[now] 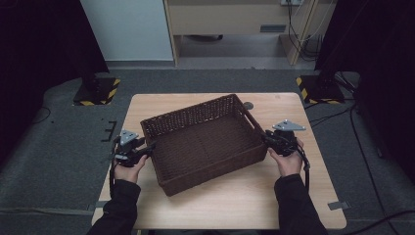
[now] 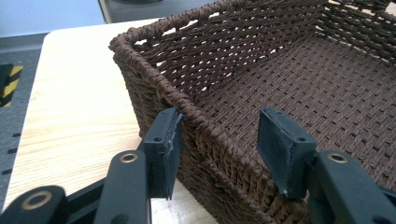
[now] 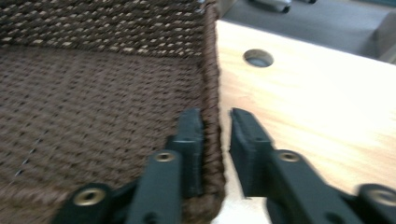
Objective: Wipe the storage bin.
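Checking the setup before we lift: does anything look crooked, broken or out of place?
The wicker basket sits askew, turned at an angle to the table edges. The weave looks intact. The left claw and the right claw each straddle a basket wall, not clamped.

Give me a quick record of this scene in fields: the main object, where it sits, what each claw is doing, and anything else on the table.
object: brown woven basket, empty
support: light wooden table
left claw: open, jaws astride the basket's left wall, one outside, one inside
right claw: jaws astride the basket's right rim, narrow gap at the outer jaw, not clamped
hands: one on each claw, at opposite basket ends
other: round hole in the tabletop
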### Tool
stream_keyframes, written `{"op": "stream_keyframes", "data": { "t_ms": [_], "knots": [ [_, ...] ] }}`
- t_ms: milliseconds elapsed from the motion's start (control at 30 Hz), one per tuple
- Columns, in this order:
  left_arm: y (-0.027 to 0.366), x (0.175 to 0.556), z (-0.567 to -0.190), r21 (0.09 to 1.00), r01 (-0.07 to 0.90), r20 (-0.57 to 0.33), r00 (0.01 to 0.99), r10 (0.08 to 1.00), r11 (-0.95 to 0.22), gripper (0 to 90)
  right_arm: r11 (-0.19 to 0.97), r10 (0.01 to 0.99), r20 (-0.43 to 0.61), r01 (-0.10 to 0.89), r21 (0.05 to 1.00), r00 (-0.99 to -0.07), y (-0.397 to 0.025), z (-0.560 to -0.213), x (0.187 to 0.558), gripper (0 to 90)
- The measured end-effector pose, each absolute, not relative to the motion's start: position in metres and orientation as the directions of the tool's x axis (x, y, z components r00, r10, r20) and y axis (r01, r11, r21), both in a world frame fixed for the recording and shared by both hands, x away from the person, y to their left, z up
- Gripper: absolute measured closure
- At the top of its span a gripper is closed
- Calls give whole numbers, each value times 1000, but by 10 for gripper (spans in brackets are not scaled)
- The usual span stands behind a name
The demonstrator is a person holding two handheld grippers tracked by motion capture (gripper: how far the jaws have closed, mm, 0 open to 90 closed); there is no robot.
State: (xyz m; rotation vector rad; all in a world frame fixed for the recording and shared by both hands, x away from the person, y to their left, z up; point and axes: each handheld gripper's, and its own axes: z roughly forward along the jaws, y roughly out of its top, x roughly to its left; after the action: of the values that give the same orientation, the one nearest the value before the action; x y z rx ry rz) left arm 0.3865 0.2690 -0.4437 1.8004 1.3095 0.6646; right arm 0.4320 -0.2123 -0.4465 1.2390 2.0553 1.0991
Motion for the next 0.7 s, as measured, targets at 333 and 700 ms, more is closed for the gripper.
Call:
{"op": "stream_keyframes", "data": {
  "t_ms": [333,700],
  "knots": [
    [262,377,-444,836,512,14,340,940,-198,413,258,876,13,492,832,-482,-205,-445,404,776],
    [270,385,-449,823,534,-3,341,940,-191,537,271,852,-6,432,860,-523,-203,-443,415,769]
  ]
}}
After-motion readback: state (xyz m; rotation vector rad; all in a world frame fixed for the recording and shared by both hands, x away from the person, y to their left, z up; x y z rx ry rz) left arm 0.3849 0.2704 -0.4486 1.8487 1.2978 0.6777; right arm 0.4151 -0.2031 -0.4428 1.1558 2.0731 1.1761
